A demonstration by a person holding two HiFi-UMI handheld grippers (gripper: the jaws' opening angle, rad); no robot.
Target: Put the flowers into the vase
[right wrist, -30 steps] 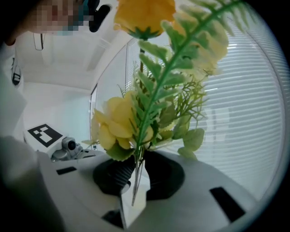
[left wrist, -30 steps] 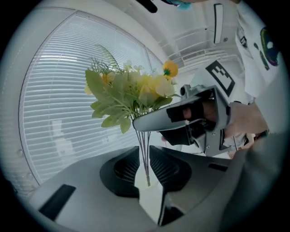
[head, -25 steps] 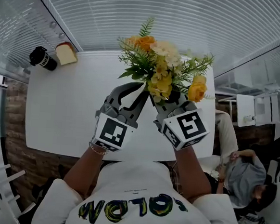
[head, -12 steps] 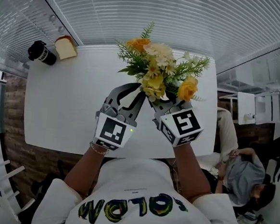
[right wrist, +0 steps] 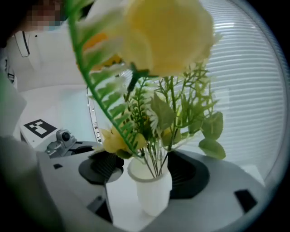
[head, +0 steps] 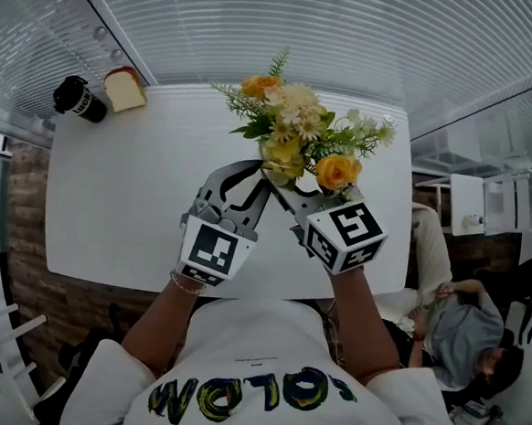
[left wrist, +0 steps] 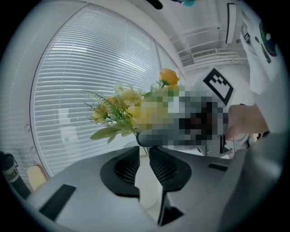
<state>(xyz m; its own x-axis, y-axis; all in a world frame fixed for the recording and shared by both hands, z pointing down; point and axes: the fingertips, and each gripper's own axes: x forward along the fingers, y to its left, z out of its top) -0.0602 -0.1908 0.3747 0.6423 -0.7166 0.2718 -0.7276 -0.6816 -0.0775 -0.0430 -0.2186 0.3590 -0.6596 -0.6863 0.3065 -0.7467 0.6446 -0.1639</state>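
Standing in the vase (right wrist: 152, 192), the flowers (head: 295, 131) are judged placed. The vase is clamped by the left gripper (left wrist: 144, 153). The right gripper (right wrist: 146, 168) has just been opened around it, pads clear. Only setting down remains.

flowers (head: 295, 131) lower than before, stems in the vase (right wrist: 152, 192); right gripper (head: 295, 198) fingers (right wrist: 188, 174) newly wide apart

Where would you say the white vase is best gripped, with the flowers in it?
Grip the vase on its straight round wall below the rim, coming level from the side: the flowers spread over its mouth, so coming from above would likely crush them.
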